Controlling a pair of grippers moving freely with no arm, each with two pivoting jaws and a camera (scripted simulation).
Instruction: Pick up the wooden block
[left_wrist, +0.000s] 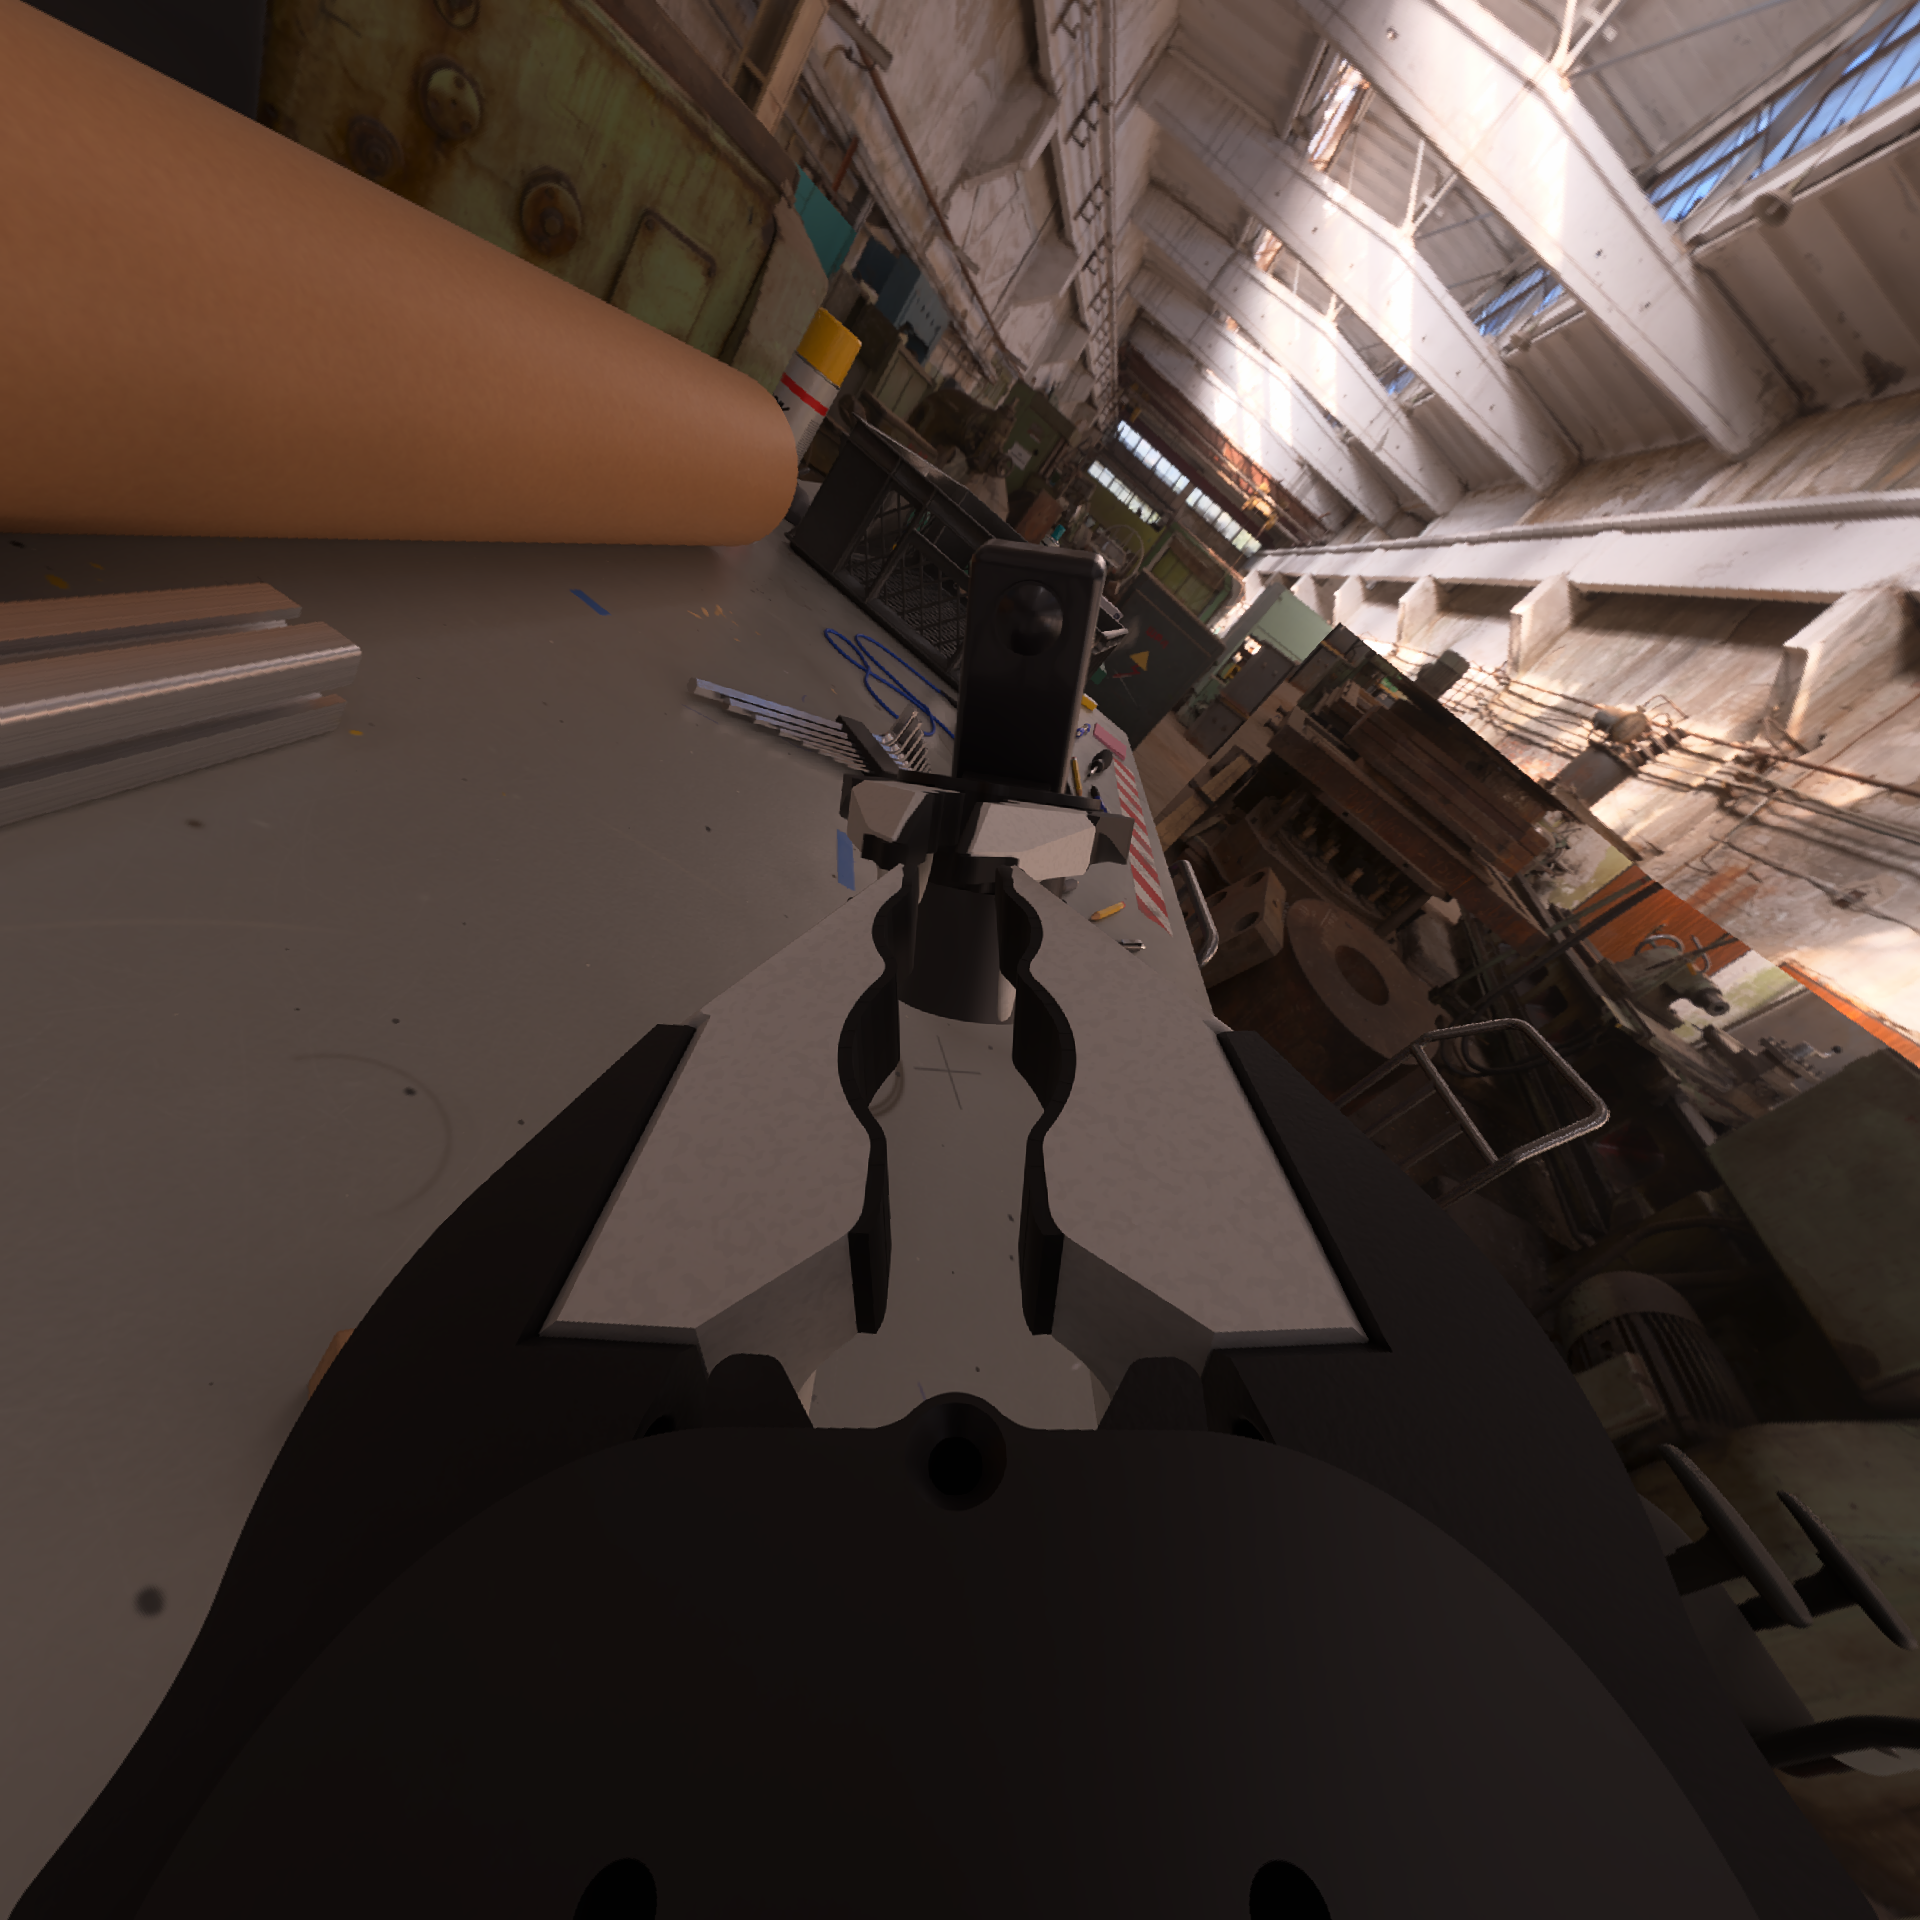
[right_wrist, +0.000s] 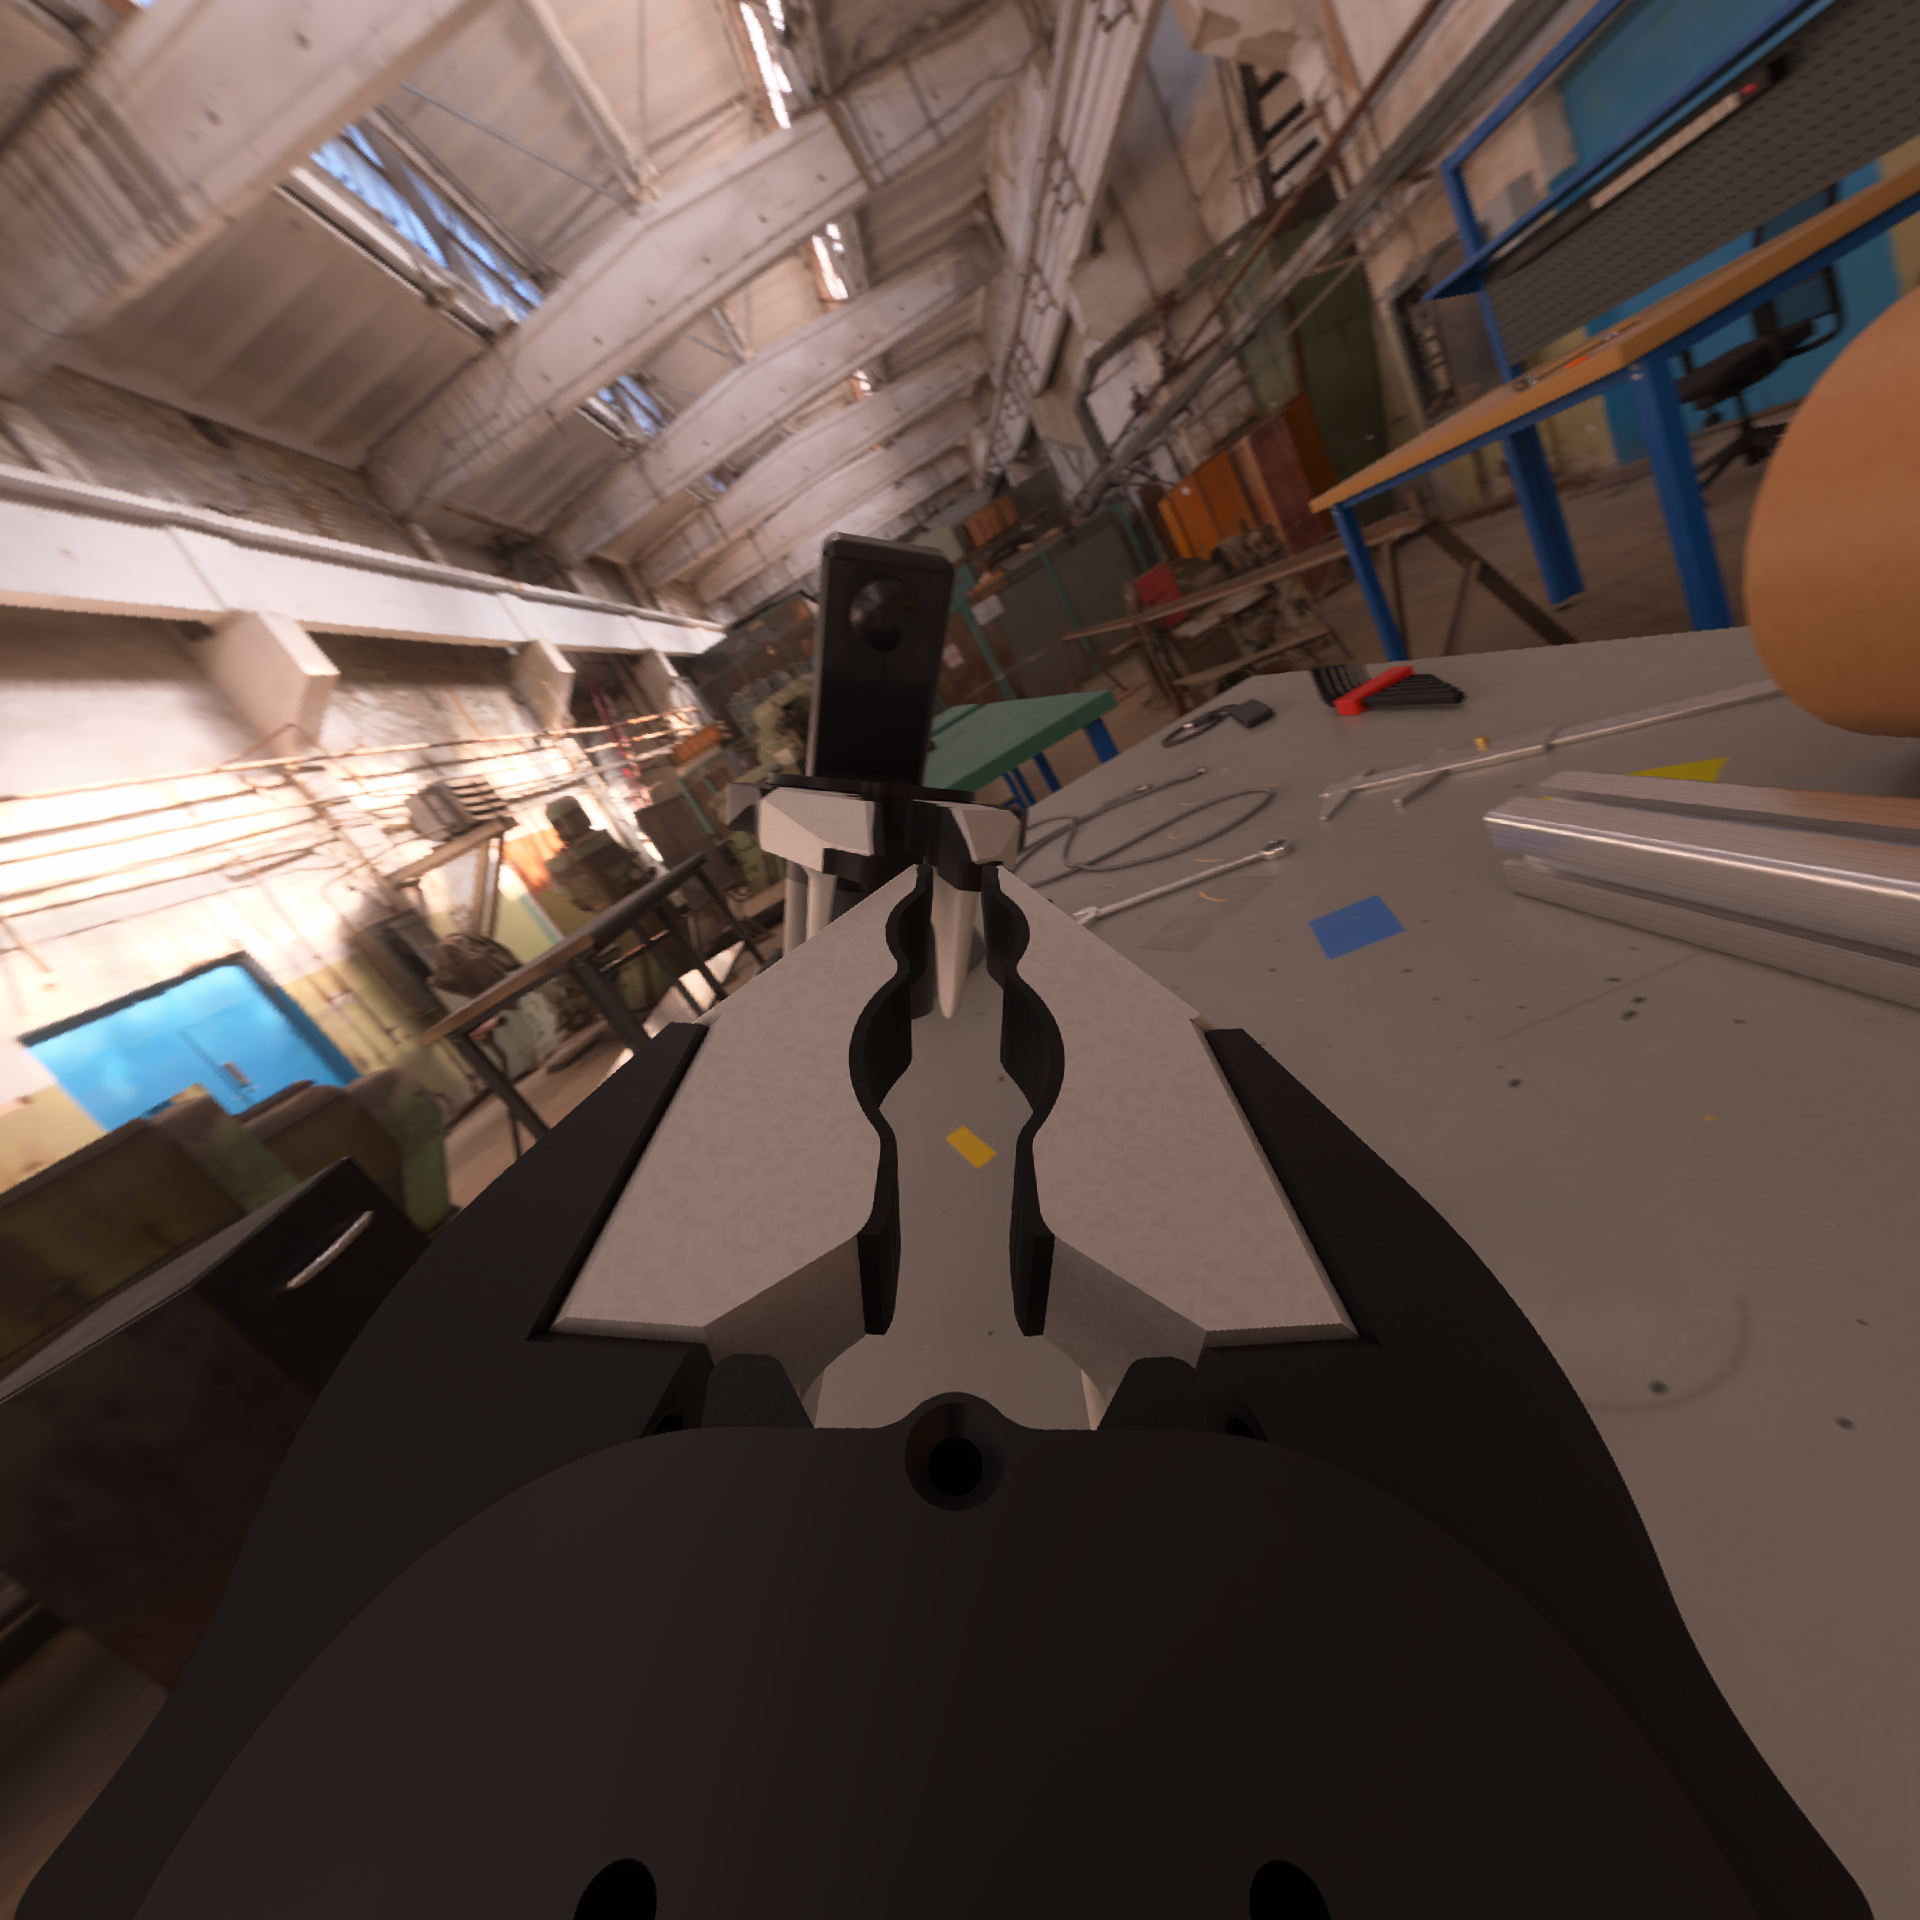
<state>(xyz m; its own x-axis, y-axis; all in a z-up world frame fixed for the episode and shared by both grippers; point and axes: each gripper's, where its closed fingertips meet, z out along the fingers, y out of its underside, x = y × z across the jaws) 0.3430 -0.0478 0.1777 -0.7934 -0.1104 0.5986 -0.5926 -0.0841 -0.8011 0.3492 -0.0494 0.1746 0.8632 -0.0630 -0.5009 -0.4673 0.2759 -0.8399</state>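
Observation:
The wooden block (left_wrist: 343, 353) is a large orange-brown body with a rounded edge, resting on the grey table (left_wrist: 416, 987) at the upper left of the left wrist view. It also shows at the right edge of the right wrist view (right_wrist: 1839, 520). My left gripper (left_wrist: 961, 883) is low over the table, its jaws a narrow gap apart with nothing between them, and the block is off to its left. My right gripper (right_wrist: 951, 878) is also narrowly open and empty, with the block far to its right. The two grippers face each other: the right one (left_wrist: 977, 821) shows ahead of the left, and the left one (right_wrist: 883, 821) ahead of the right.
An aluminium profile (left_wrist: 156, 686) lies beside the block and also shows in the right wrist view (right_wrist: 1714, 873). Metal strips (left_wrist: 769, 712), a blue cable (left_wrist: 883, 665), wrenches (right_wrist: 1195, 883), a looped cable (right_wrist: 1153, 831) and tape marks (right_wrist: 1356, 925) are scattered about. The table edge (left_wrist: 1164, 883) is on the right.

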